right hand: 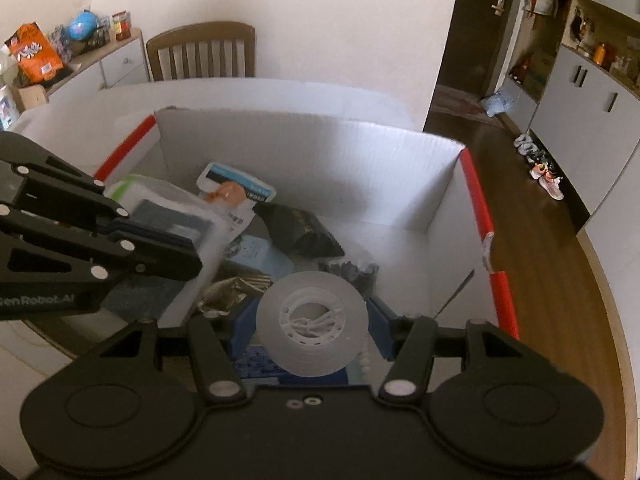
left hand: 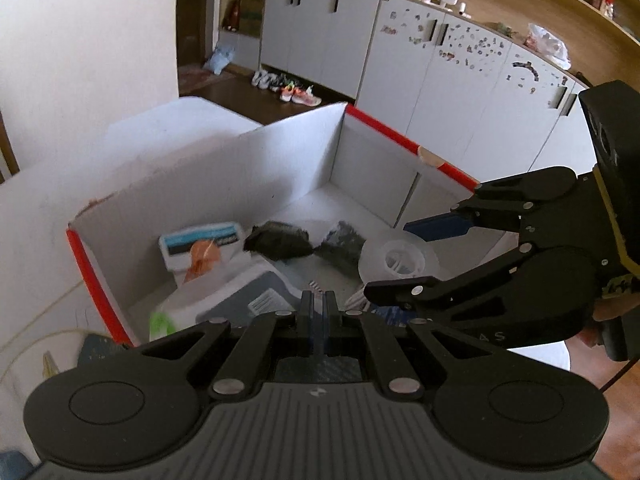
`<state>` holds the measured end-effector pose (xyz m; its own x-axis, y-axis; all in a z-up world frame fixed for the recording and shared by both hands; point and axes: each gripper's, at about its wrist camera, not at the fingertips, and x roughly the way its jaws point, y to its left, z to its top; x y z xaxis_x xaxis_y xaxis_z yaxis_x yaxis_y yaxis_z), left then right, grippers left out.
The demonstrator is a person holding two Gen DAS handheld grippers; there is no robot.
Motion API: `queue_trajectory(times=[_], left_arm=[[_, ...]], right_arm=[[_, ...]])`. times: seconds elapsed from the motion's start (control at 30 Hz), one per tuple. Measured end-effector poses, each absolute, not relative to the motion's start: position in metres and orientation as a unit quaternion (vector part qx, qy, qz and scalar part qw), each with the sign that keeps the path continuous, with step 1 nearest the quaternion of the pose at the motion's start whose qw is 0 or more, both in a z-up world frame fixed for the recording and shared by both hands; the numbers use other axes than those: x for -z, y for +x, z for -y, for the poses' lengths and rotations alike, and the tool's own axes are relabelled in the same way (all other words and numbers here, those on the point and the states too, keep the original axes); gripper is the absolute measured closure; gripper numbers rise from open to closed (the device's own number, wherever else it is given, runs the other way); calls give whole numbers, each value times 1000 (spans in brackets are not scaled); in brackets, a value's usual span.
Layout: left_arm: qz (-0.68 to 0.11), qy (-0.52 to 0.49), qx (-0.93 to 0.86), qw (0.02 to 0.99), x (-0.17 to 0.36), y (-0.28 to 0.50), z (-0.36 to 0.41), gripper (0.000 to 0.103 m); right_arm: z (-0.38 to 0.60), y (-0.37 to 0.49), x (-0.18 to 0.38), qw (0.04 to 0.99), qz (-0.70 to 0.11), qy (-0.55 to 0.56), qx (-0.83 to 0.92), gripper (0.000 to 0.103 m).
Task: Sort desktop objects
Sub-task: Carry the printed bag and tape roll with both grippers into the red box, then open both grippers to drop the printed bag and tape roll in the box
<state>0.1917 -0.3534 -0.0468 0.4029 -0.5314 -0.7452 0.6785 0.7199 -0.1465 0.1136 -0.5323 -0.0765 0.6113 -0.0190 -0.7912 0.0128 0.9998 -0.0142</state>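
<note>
An open white cardboard box (left hand: 280, 160) with red-taped edges (right hand: 320, 152) holds several items. My right gripper (right hand: 312, 320) is shut on a clear tape roll (right hand: 312, 300) with a white core and holds it above the box's near right part. In the left wrist view that gripper (left hand: 390, 258) comes in from the right with the tape roll (left hand: 400, 260). My left gripper (left hand: 318, 300) is shut on the edge of a clear plastic packet (left hand: 240, 304) with a grey-blue cloth inside. From the right wrist it (right hand: 196, 252) pinches the packet (right hand: 172, 208) over the box's left side.
Inside the box lie a black pouch (right hand: 300, 228), a white packet with an orange picture (right hand: 232, 192), a dark grey bag (right hand: 352, 270) and a blue printed sheet (right hand: 256, 252). A wooden chair (right hand: 200, 52) stands behind the table. Shoes (left hand: 292, 92) and grey cabinets (left hand: 320, 28) are beyond.
</note>
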Motion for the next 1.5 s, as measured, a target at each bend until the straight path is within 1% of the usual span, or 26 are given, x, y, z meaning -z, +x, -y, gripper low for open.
queue_trajectory(times=[0.17,0.23,0.27,0.47,0.57,1.33,1.4,1.5], left_arm=[[-418,84,360,830,50,195,349,100],[-423,81,360,827,50,195,347,100],[-425,80,359,827,50,194,346,100],[-432,72,360,824,51,197,341,100],[-433,69,361,823,49,196,339,100],[-408,67,336,846,21,175,318,100],[-406,66,336,847,19,173,316,100],[-403,65,337,849,15,169,312,100]], right_arm=[[532,117,81,893,-450,-3,2,44],[531,116,81,893,-450,0,-3,40],[531,115,79,895,-446,0,-1,37],[533,106,68,900,-435,4,1,35],[535,98,60,904,-428,13,3,31],[513,58,16,924,-381,19,-5,27],[512,55,14,925,-379,19,-4,24],[510,51,11,927,-375,22,-4,23]])
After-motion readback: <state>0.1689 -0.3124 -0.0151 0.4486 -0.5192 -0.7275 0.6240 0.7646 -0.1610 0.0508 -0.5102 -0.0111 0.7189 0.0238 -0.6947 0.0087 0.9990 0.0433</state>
